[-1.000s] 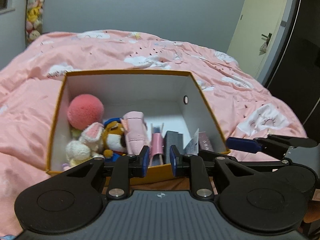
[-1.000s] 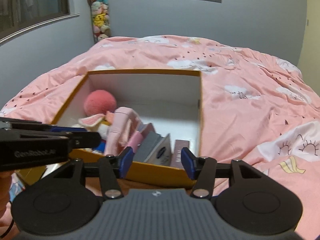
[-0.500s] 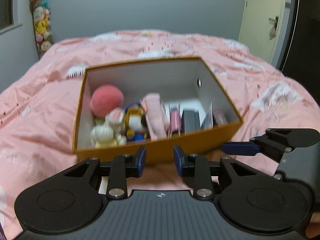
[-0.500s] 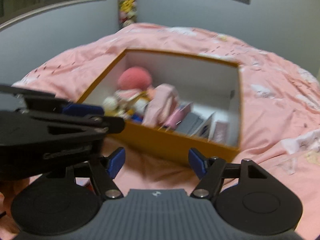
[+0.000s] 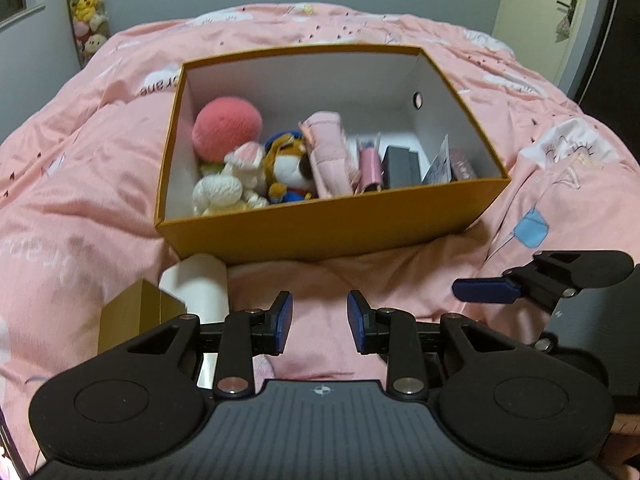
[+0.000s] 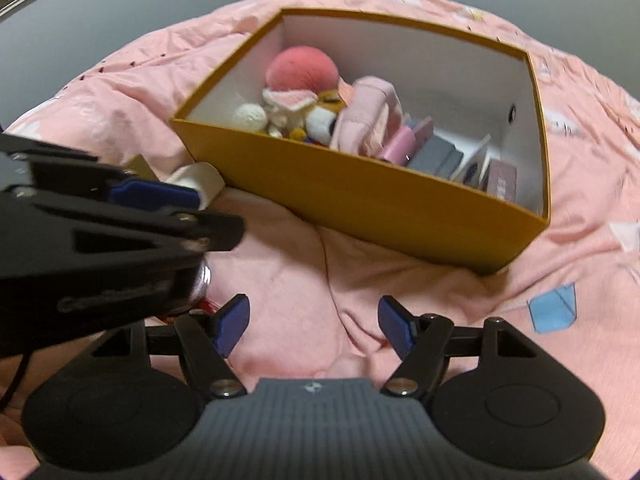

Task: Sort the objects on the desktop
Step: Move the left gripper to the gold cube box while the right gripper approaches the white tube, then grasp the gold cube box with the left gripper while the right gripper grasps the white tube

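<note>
An orange box (image 5: 332, 216) with a white inside stands on the pink bedspread. It holds a pink ball (image 5: 226, 128), plush toys (image 5: 288, 164), a pink pouch (image 5: 330, 156) and dark small boxes (image 5: 400, 166). In front of its left corner lie a white roll (image 5: 196, 284) and a small gold box (image 5: 136, 316). My left gripper (image 5: 319, 328) hangs open over bare bedspread just right of them, nothing between its pads. My right gripper (image 6: 314, 326) is open wider, also over bare bedspread, short of the orange box (image 6: 360, 200). The pink ball (image 6: 302, 70) shows there too.
In the right wrist view the left gripper's body fills the left side and partly hides the white roll (image 6: 200, 178) and a silvery round thing (image 6: 202, 284). A door (image 5: 560, 12) and grey walls lie beyond the bed. Plush toys hang in the far left corner (image 5: 86, 8).
Both grippers drew back from the box and tipped downward, and their jaws spread wider. The white roll and gold box have come into view in front of the box.
</note>
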The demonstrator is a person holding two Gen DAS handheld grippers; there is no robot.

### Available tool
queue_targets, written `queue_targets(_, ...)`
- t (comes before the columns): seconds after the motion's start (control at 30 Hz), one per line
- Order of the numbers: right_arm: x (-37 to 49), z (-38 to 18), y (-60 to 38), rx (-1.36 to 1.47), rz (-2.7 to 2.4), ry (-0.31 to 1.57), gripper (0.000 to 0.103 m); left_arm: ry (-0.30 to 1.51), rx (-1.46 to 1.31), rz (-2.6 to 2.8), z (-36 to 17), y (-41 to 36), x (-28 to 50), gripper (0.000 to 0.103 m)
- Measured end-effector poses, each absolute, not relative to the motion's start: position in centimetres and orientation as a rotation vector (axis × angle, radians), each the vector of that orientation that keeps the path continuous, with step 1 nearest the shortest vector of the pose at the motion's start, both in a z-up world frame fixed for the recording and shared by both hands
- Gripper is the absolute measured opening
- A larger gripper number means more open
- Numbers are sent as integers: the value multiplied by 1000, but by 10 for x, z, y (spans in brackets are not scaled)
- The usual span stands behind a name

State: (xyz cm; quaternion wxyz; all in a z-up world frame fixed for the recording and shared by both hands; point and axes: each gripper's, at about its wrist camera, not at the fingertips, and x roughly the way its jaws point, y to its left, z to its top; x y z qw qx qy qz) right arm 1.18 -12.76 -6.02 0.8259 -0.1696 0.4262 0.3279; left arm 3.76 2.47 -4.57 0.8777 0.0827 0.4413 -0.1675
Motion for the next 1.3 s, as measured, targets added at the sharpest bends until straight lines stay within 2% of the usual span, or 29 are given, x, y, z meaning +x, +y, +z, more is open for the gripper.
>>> queue_targets(0.6, 22, -47, -119, -330, 750, 915, 73, 959, 183, -247, -36, 59, 50, 35)
queue_targets(0.7, 27, -40, -113, -311, 768, 914, 72, 948, 194, -213, -28, 69, 54, 39)
queue_targets(0.73, 28, -39, -110, -309, 772, 914, 72, 938, 197, -207, -24, 73, 55, 44)
queue_targets(0.77, 29, -37, -107, -308, 777, 913, 72, 929, 200, -203, -21, 76, 56, 54)
queue_targets(0.8, 30, -36, -104, -309, 784, 913, 72, 916, 204, -198, -17, 81, 57, 57)
queue_targets(0.93, 28, -34, -90, -322, 822, 911, 72, 912, 220, -142, -7, 101, 66, 59)
queue_targets(1.1, 22, -34, -77, -345, 877, 905, 72, 993, 111, -109, -11, 132, 77, 59)
queue_targets(1.3, 24, -41, -65, -336, 942, 956, 71, 1053, 77, -143, -22, 137, 78, 60)
